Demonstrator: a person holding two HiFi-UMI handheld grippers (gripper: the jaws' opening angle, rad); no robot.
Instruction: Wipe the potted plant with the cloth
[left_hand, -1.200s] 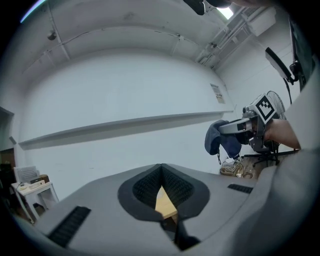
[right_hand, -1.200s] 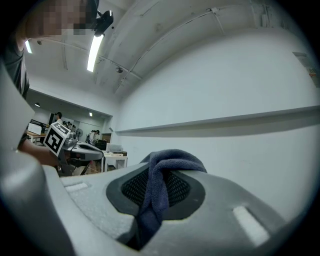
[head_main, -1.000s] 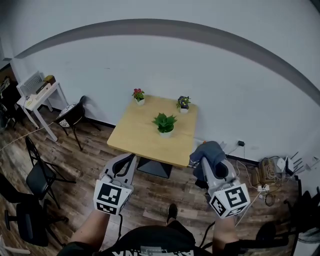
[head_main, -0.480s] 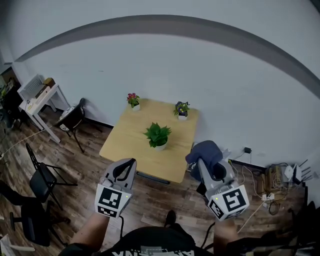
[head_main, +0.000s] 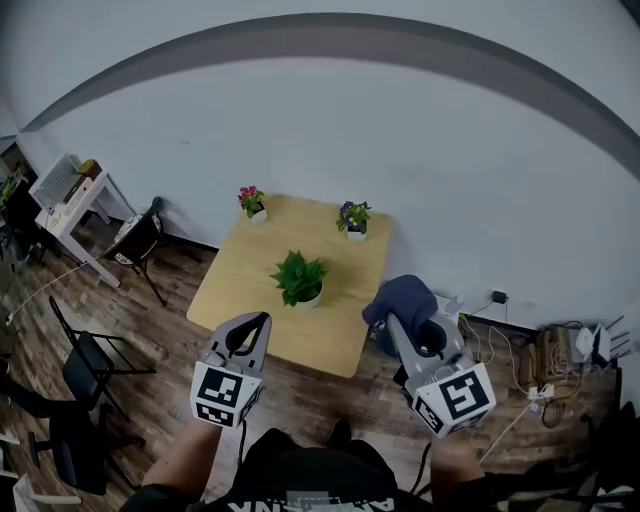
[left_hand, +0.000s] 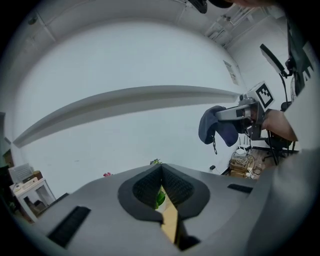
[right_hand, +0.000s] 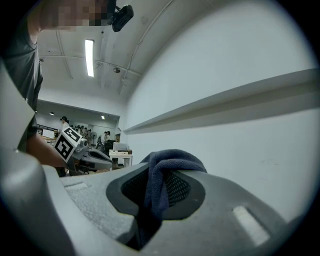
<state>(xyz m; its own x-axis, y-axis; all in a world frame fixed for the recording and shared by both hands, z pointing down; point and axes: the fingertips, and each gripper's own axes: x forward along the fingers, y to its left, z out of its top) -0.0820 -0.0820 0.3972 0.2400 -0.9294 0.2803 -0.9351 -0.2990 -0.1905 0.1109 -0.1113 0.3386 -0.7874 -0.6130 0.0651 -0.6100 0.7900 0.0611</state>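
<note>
A green potted plant (head_main: 298, 279) in a white pot stands near the middle of the wooden table (head_main: 245, 290). My right gripper (head_main: 400, 318) is shut on a dark blue cloth (head_main: 402, 301), held in the air off the table's right edge. The cloth (right_hand: 162, 175) bulges up from between the jaws in the right gripper view. My left gripper (head_main: 255, 322) is shut with nothing in it, over the table's near edge. Through the closed jaws, the left gripper view shows a sliver of the green plant (left_hand: 159, 197). The cloth (left_hand: 217, 129) hangs at that view's right.
Two small flowering pots, one with pink blooms (head_main: 250, 201) and one with purple blooms (head_main: 352, 217), stand at the table's far edge by the white wall. Black chairs (head_main: 90, 355) and a white side table (head_main: 72, 196) are at left. Cables and boxes (head_main: 555, 350) lie at right.
Both grippers have come closer to the table. The table and its plants sit lower and further left in the head view, and the left gripper now reaches the table's near edge.
</note>
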